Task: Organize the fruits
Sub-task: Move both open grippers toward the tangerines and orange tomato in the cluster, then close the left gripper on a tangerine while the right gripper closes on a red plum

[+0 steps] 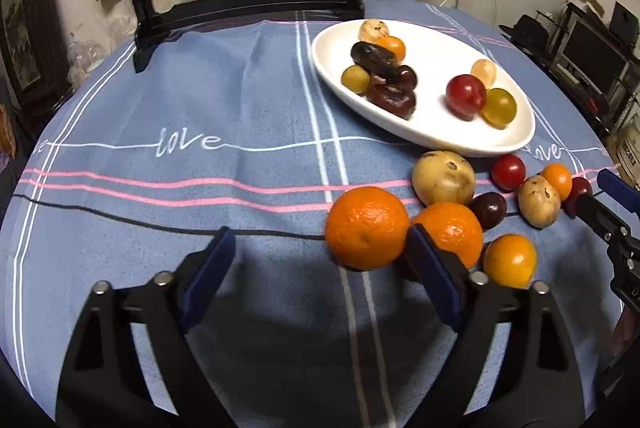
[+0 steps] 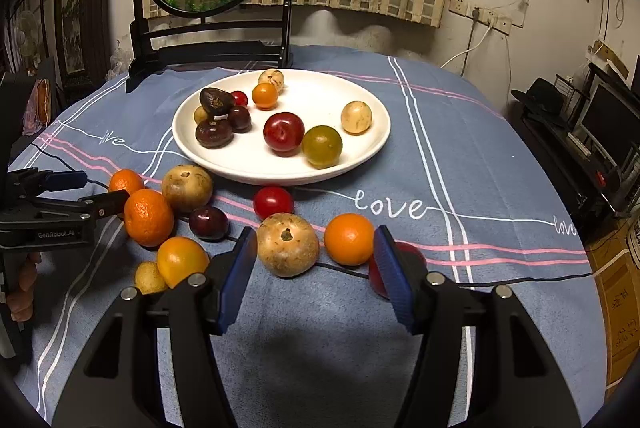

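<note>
Both grippers, left (image 1: 320,252) and right (image 2: 316,256), gape apart over a blue cloth (image 1: 200,211); loose oranges (image 1: 366,228) lie just before the fruit-laden plate (image 2: 360,155).

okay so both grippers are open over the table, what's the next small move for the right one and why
Probably ease the right gripper forward and close on the tan fruit. Its jaws stand open and empty, that fruit lies on the cloth right between the fingers, and the white plate behind it has bare room.
</note>
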